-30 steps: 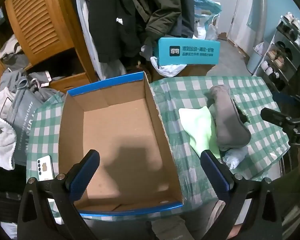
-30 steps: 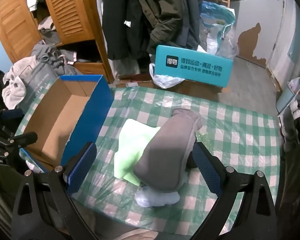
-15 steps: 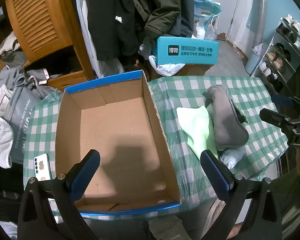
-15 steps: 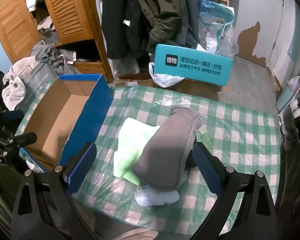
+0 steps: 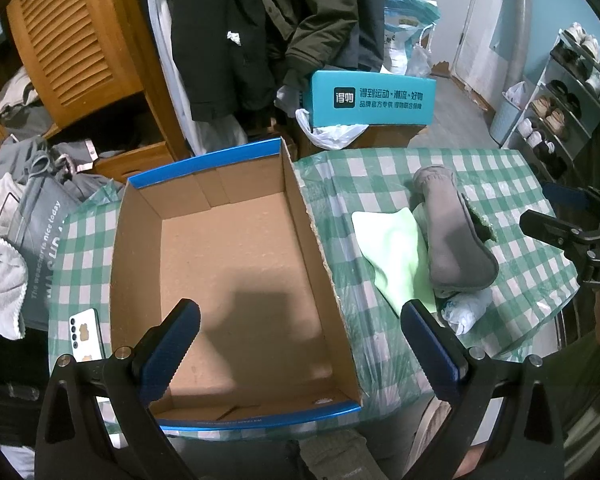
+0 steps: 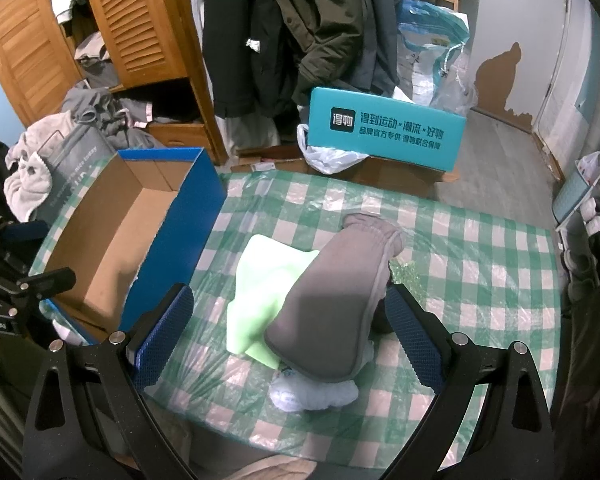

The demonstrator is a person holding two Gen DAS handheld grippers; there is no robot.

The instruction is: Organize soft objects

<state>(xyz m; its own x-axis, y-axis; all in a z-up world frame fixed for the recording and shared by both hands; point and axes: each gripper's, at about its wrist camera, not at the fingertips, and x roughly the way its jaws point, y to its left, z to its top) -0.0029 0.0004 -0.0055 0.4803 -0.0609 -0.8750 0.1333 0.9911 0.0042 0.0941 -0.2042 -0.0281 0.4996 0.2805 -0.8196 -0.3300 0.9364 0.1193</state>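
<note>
Change since earlier: both cameras are sitting slightly higher than a second ago, the table shrinking a little in view; the soft pile is lying where it was.
Left gripper (image 5: pixel 300 336): hovering over the near end of the cardboard box (image 5: pixel 236 264), fingers spread wide, gripping nothing.
Right gripper (image 6: pixel 288 336): hanging above the pile, fingers wide apart on either side of the grey sock (image 6: pixel 336 300), not touching it.
Grey sock: lying lengthwise on top, overlapping the light green cloth (image 6: pixel 260 288) and a crumpled white item (image 6: pixel 312 394) at its near end.
Green scrubby piece (image 6: pixel 406 274): peeking out beside the sock's right edge.
Cardboard box: sitting open and bare inside, left of the pile on the checked tablecloth (image 6: pixel 480 280).
Phone (image 5: pixel 85 334): resting on the cloth left of the box.
Teal carton (image 6: pixel 386 134): standing beyond the table's far edge.
Coats (image 6: pixel 284 28): hanging behind it, next to a louvred wooden wardrobe (image 6: pixel 132 20).
</note>
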